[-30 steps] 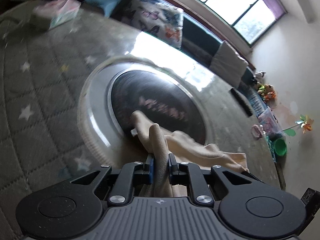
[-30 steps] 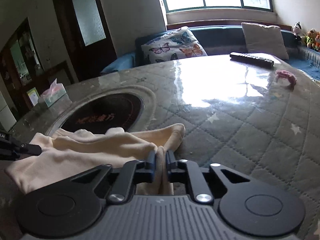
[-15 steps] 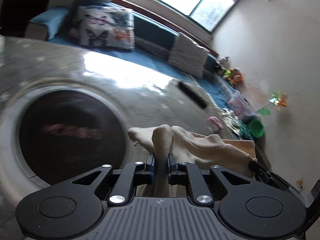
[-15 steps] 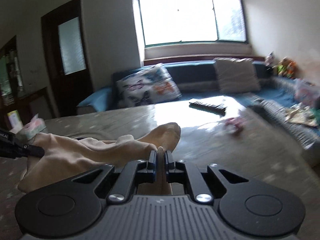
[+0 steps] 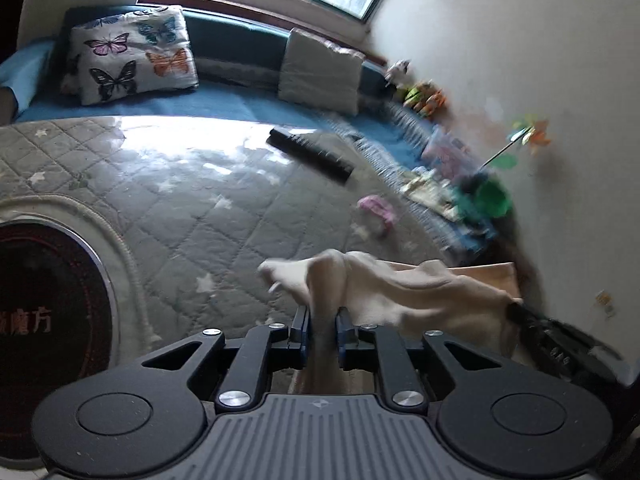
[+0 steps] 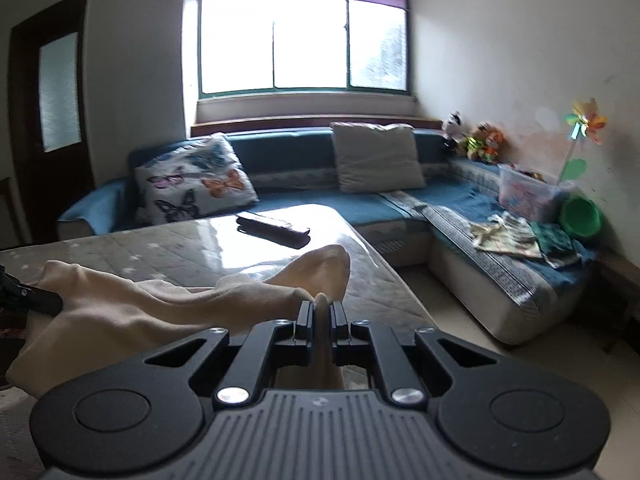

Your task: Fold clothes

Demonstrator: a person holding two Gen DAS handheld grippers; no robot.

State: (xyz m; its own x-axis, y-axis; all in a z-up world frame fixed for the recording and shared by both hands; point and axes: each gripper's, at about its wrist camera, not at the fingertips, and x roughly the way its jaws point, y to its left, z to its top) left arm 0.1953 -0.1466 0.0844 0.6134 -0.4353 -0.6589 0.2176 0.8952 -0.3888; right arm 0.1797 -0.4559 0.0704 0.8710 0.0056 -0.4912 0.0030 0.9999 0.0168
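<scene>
Left wrist view: the left gripper (image 5: 323, 322) and right gripper (image 6: 322, 318), both clamped on a cream garment (image 5: 404, 288), stretch it taut above the quilted table (image 5: 208, 208), apparently for folding.

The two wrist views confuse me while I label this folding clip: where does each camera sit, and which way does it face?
Left wrist view: sits on the left gripper, looks down across the quilted table toward the sofa corner; its fingers pinch the cream garment.
Right wrist view: sits on the right gripper, looks more level at the window and sofa; it pinches the same garment.
Shared: garment, remote, butterfly pillow; each view shows the other gripper's tip.
</scene>
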